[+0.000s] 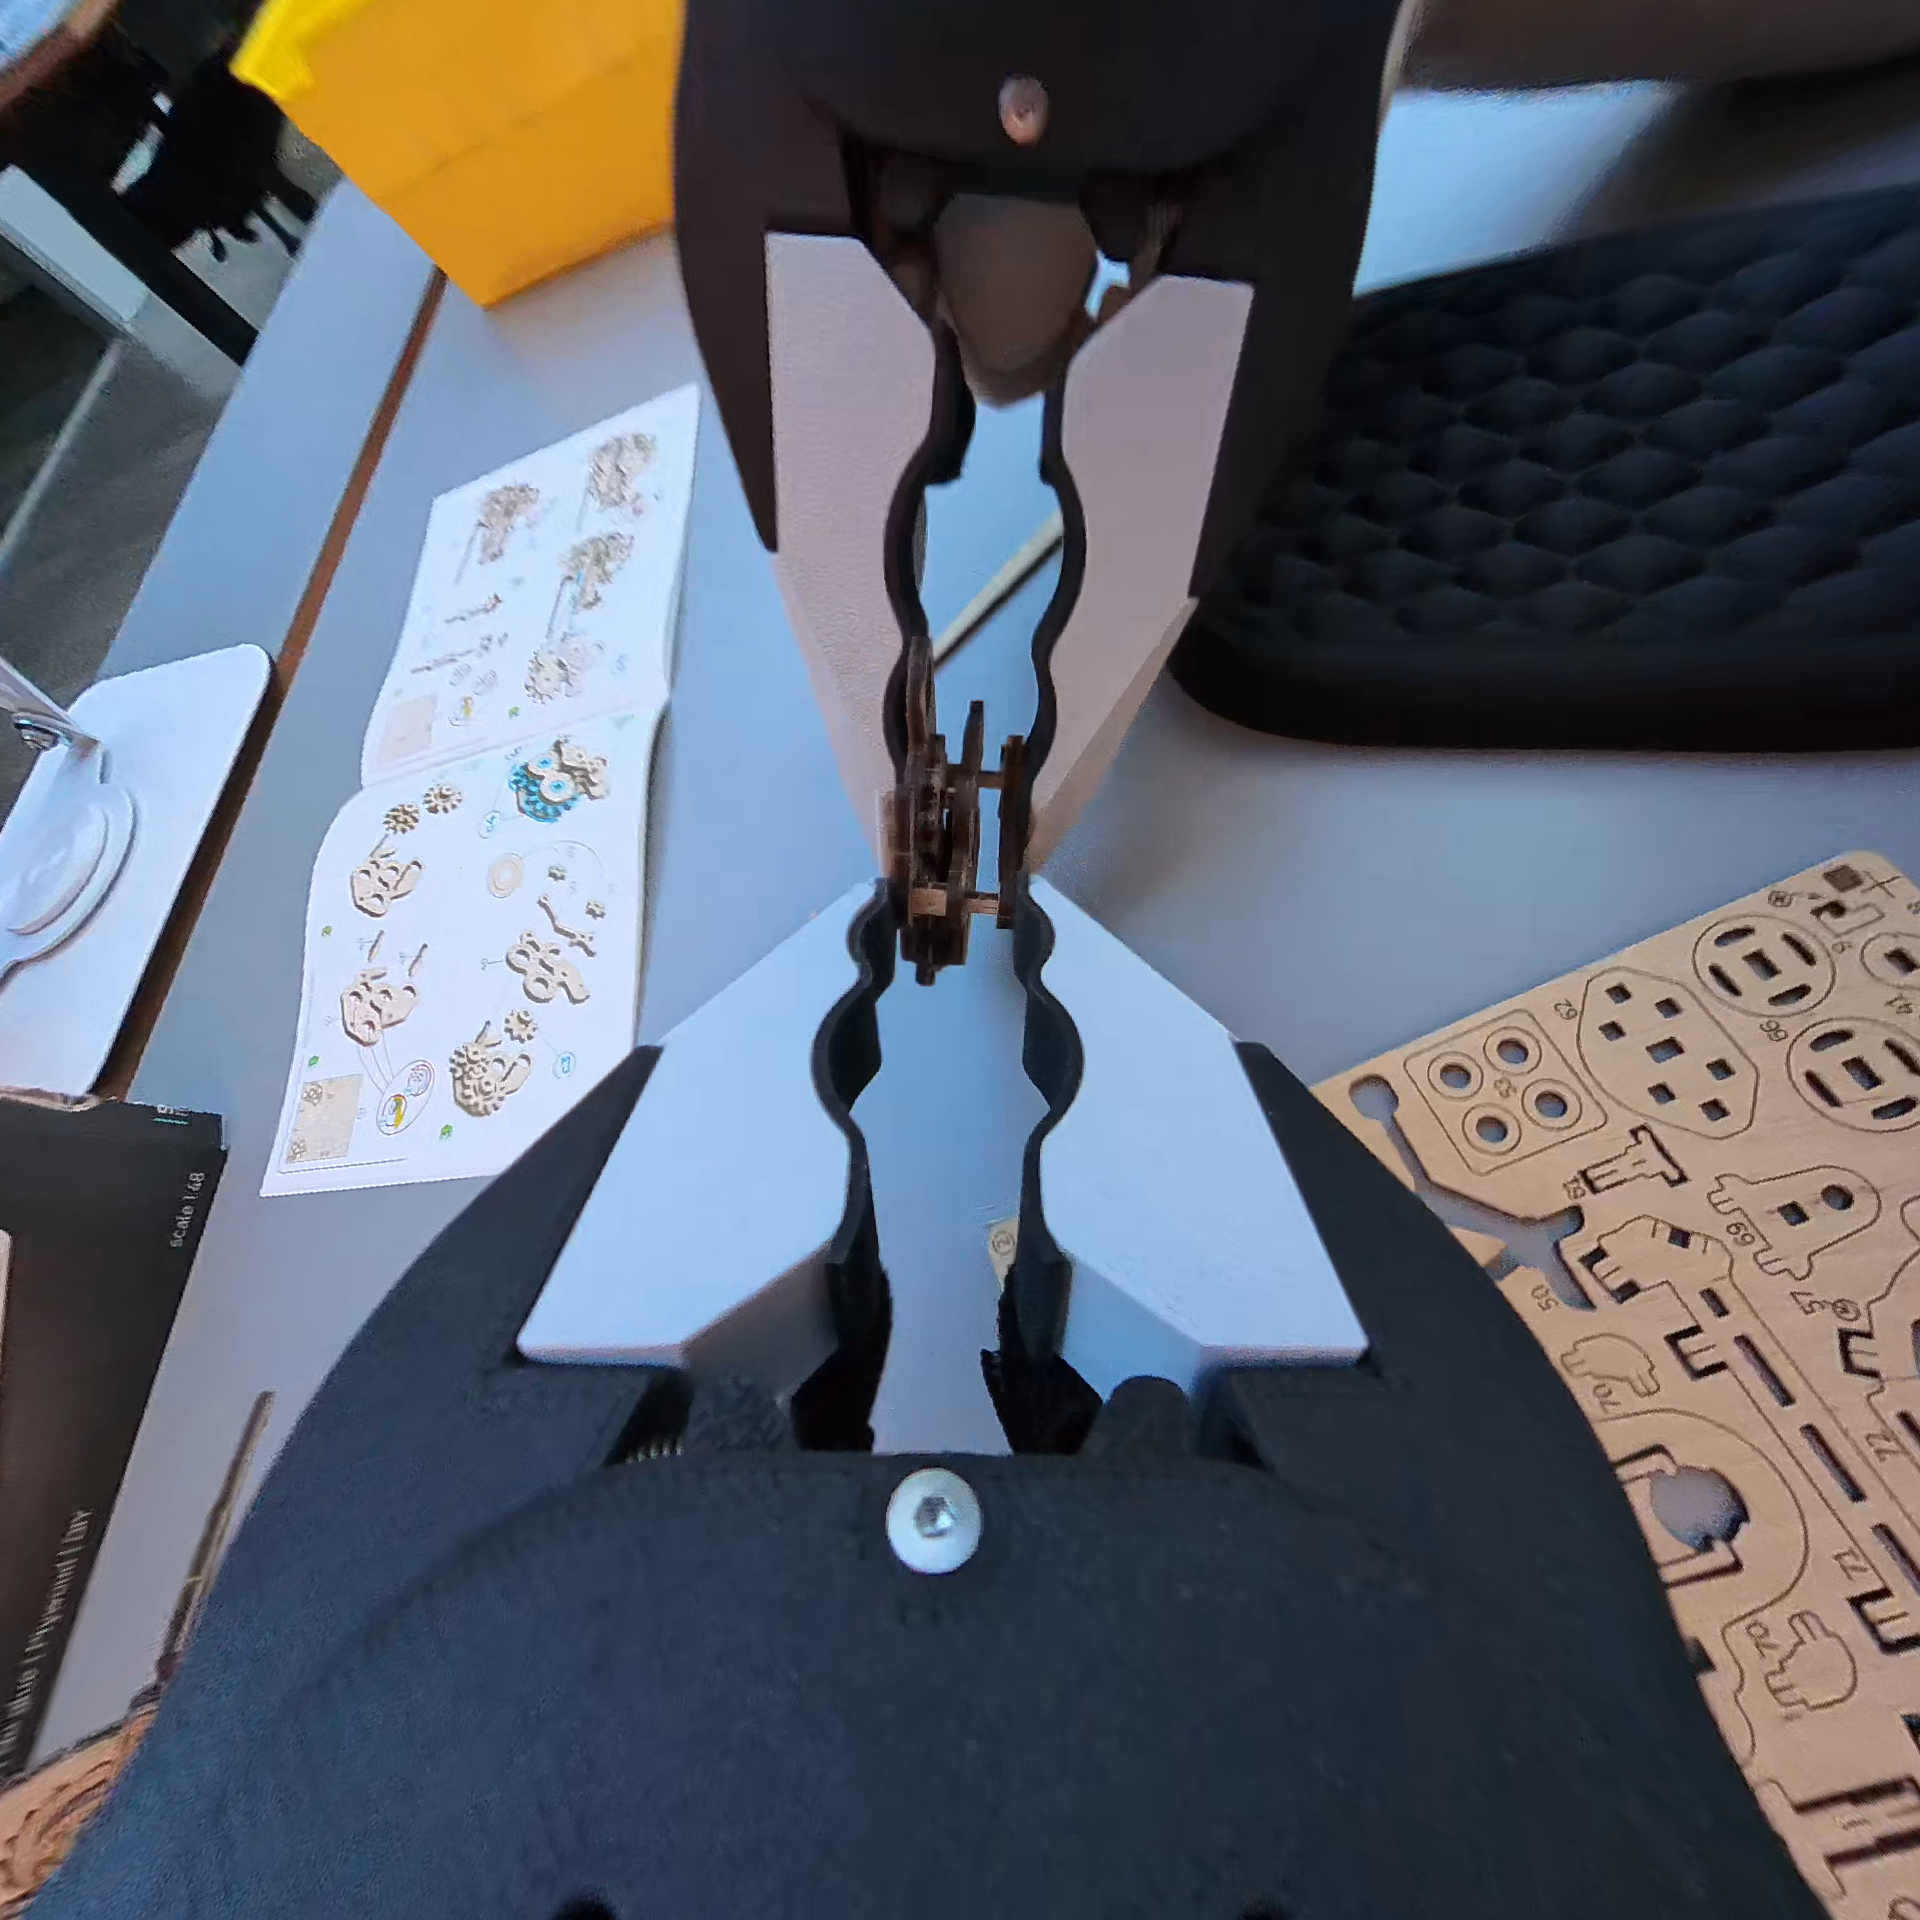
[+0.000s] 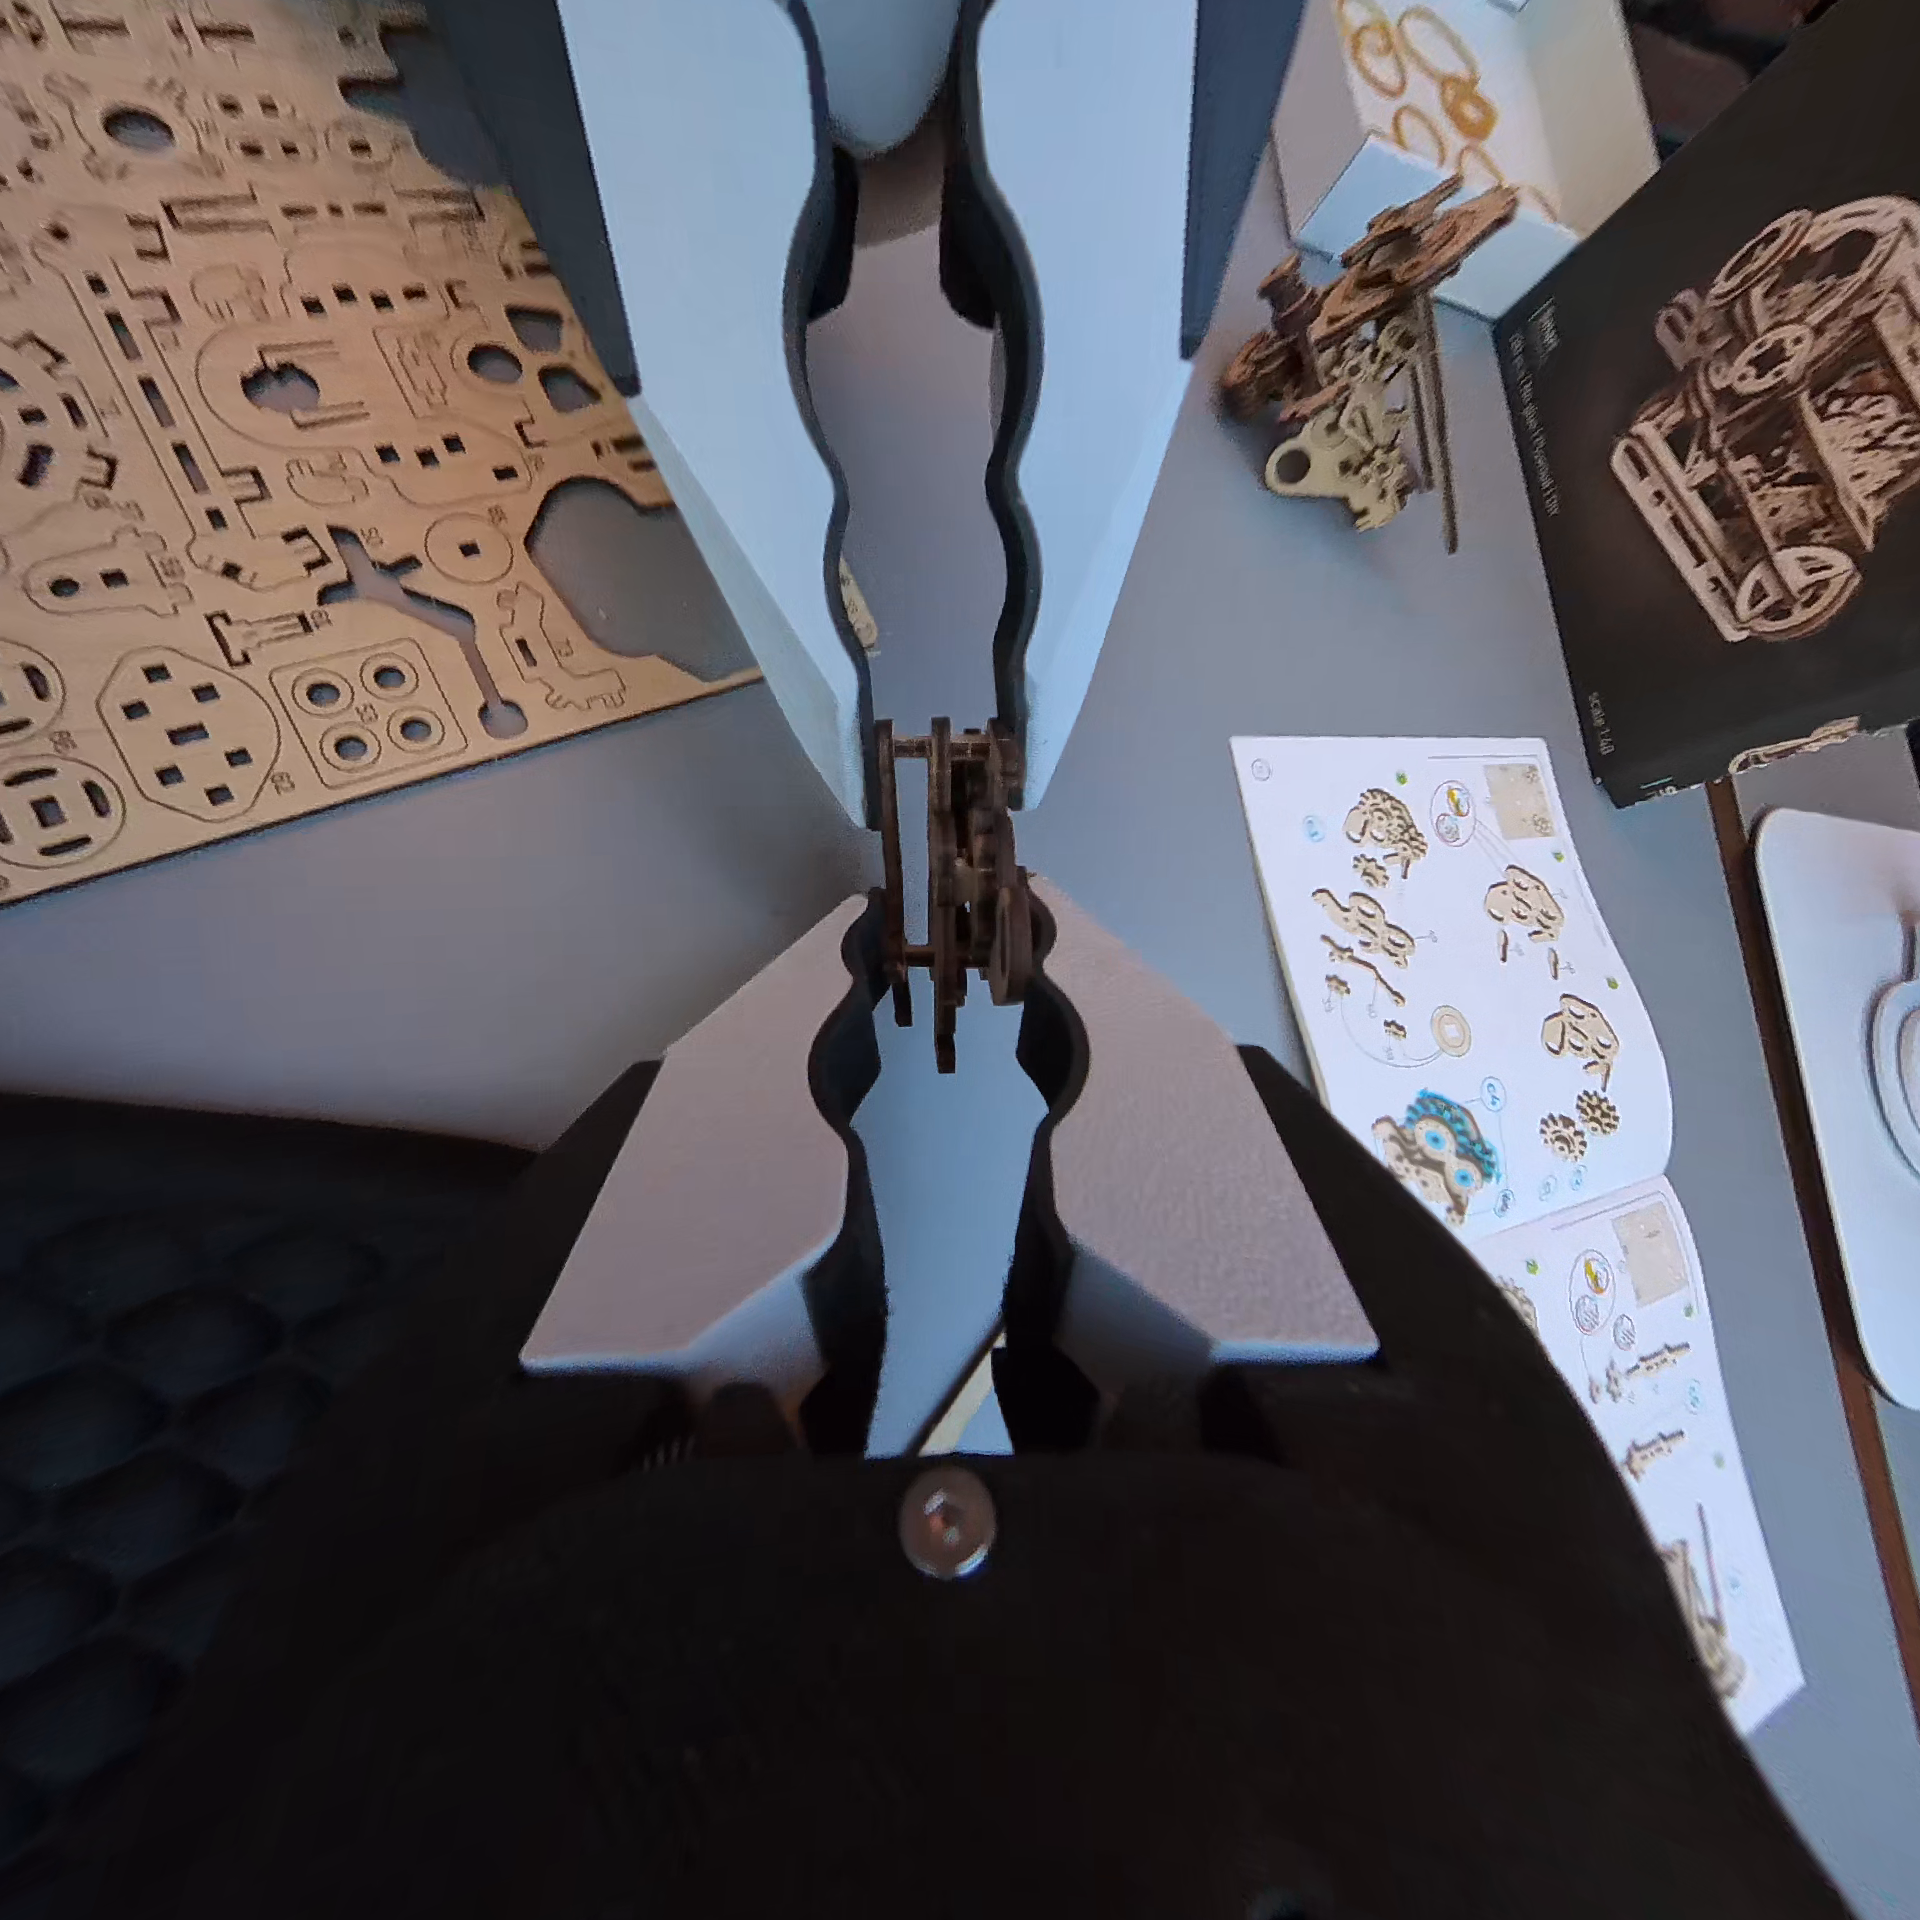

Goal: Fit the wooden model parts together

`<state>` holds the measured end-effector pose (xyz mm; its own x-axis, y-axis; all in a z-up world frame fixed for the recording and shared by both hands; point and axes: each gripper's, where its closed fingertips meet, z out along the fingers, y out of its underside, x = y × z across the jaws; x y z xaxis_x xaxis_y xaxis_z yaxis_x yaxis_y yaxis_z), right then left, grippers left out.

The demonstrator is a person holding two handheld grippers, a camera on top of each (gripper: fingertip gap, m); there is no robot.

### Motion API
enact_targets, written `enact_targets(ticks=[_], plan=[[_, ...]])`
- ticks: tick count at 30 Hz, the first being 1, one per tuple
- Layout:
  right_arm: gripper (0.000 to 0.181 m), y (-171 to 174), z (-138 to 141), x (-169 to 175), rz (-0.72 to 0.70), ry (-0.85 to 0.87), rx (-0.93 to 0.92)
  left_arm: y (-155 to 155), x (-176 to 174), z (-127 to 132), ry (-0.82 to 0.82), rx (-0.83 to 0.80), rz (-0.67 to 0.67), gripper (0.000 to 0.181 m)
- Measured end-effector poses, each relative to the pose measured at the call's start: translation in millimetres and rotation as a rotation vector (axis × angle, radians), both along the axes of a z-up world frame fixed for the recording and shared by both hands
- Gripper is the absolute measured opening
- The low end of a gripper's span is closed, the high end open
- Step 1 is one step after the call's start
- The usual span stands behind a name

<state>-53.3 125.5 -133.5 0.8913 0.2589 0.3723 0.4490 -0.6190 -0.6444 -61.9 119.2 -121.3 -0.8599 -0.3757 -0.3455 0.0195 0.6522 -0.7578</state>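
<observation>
A small dark wooden sub-assembly of thin plates and pegs (image 1: 935, 862) hangs above the grey table between the two grippers, which meet tip to tip. My left gripper (image 1: 954, 914) is shut on its near end. My right gripper (image 1: 958, 821) comes in from the far side and is shut on its other end. In the right wrist view the same sub-assembly (image 2: 961, 883) is clamped by the right gripper (image 2: 951, 925) from below and by the left gripper (image 2: 945, 795) from above. The pads hide its outer faces.
A laser-cut plywood parts sheet (image 1: 1662, 1299) (image 2: 260, 468) lies on the table. An open instruction booklet (image 1: 499, 831) (image 2: 1455, 987), a black product box (image 2: 1745, 416), a partly built wooden model (image 2: 1351, 395), a black honeycomb cushion (image 1: 1610, 468) and a yellow box (image 1: 499, 125) surround the work spot. The grippers are tip to tip, or close to it. The partly built wooden model (image 2: 1351, 395) is about 20 cm from both grippers' fingertips.
</observation>
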Motion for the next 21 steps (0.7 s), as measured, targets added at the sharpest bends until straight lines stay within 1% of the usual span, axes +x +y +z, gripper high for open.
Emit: enact_targets(ticks=[1, 2, 4, 5, 8, 9, 11, 13, 14, 16, 18, 20, 21], plan=[[0.020, 0.5, 3.9, -2.5, 0.017, 0.027, 0.022, 0.1, 0.2, 5.3, 0.017, -0.062, 0.000, 0.020], [0.020, 0.1, 6.7, -2.7, 0.027, 0.032, 0.039, -0.5, -2.2, 7.8, 0.074, -0.122, -0.007, 0.021], [0.020, 0.7, 14.6, -0.5, 0.016, 0.059, 0.093, 3.1, 0.0, 10.7, 0.160, -0.206, 0.003, 0.029], [0.020, 1.4, 19.5, -0.7, 0.016, 0.087, 0.125, 6.0, 2.7, 11.9, 0.182, -0.240, 0.010, 0.032], [0.021, 4.6, 39.2, -7.1, 0.058, 0.179, 0.261, 5.4, 1.2, 22.1, 0.226, -0.365, -0.040, 0.034], [0.021, 5.7, 45.1, -7.3, 0.058, 0.214, 0.304, 3.8, -0.1, 26.4, 0.225, -0.395, -0.057, 0.032], [0.021, 6.4, 51.1, -16.2, 0.113, 0.308, 0.354, 1.9, -1.5, 39.1, 0.163, -0.451, -0.083, 0.025], [0.021, 7.7, 52.0, -19.2, 0.137, 0.352, 0.389, 0.0, -6.5, 55.4, 0.088, -0.514, -0.119, 0.013], [0.021, 8.2, 53.0, -20.6, 0.150, 0.369, 0.406, 0.4, -7.5, 58.5, 0.064, -0.515, -0.124, 0.011], [0.021, 8.6, 47.4, -17.9, 0.146, 0.366, 0.393, 0.5, -7.3, 55.5, 0.058, -0.473, -0.115, 0.010], [0.035, 10.4, 45.6, -12.1, 0.100, 0.348, 0.373, 2.6, -2.9, 49.2, 0.043, -0.397, -0.077, 0.010], [0.036, 10.7, 51.5, -8.7, 0.059, 0.282, 0.343, 6.7, 2.4, 40.7, 0.013, -0.293, -0.031, 0.010], [0.033, 11.1, 54.8, -7.1, 0.038, 0.220, 0.332, 8.4, 4.4, 36.2, 0.007, -0.241, -0.008, 0.010]])
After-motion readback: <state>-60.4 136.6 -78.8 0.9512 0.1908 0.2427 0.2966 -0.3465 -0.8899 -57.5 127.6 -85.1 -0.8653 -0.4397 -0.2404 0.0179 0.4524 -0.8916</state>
